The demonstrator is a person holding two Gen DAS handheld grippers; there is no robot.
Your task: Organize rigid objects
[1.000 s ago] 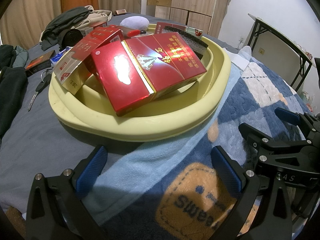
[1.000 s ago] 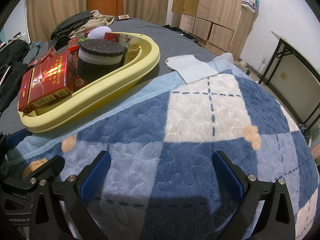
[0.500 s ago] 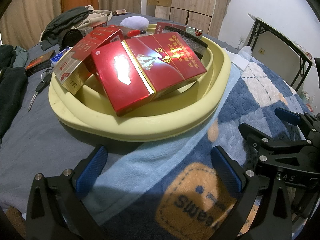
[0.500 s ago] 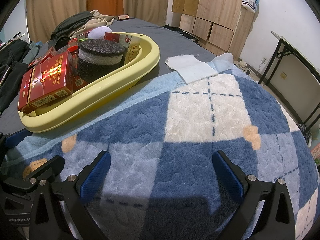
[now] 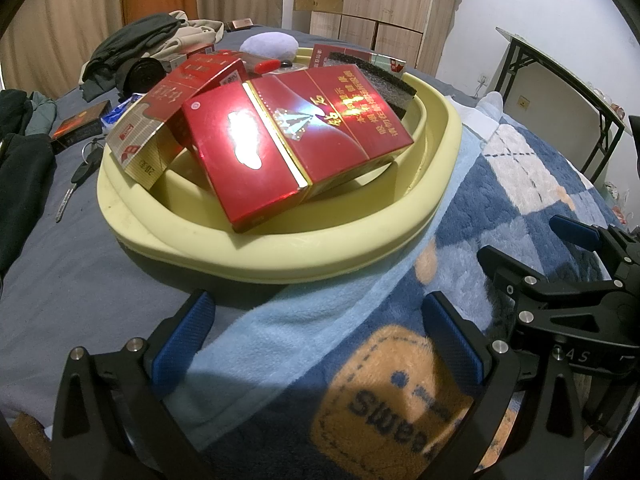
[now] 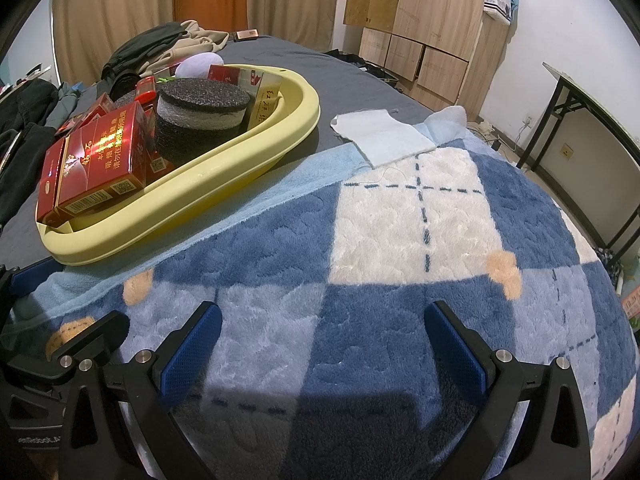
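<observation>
A pale yellow basin (image 5: 280, 256) sits on the bed and holds a large red carton (image 5: 296, 140), a red-and-gold carton (image 5: 160, 120) leaning at its left, and a round black foam block (image 6: 200, 116). The basin also shows in the right wrist view (image 6: 224, 184). My left gripper (image 5: 316, 332) is open and empty, just short of the basin's near rim. My right gripper (image 6: 320, 344) is open and empty over the blue checked blanket (image 6: 400, 240), to the right of the basin. The right gripper also shows at the right in the left wrist view (image 5: 560, 280).
Dark clothes (image 5: 132, 40) lie piled behind the basin. A key (image 5: 76, 184) and a small dark box (image 5: 80, 124) lie on the grey sheet at the left. A white cloth (image 6: 380, 136) lies beyond the blanket. A folding table (image 6: 592, 120) stands at the right.
</observation>
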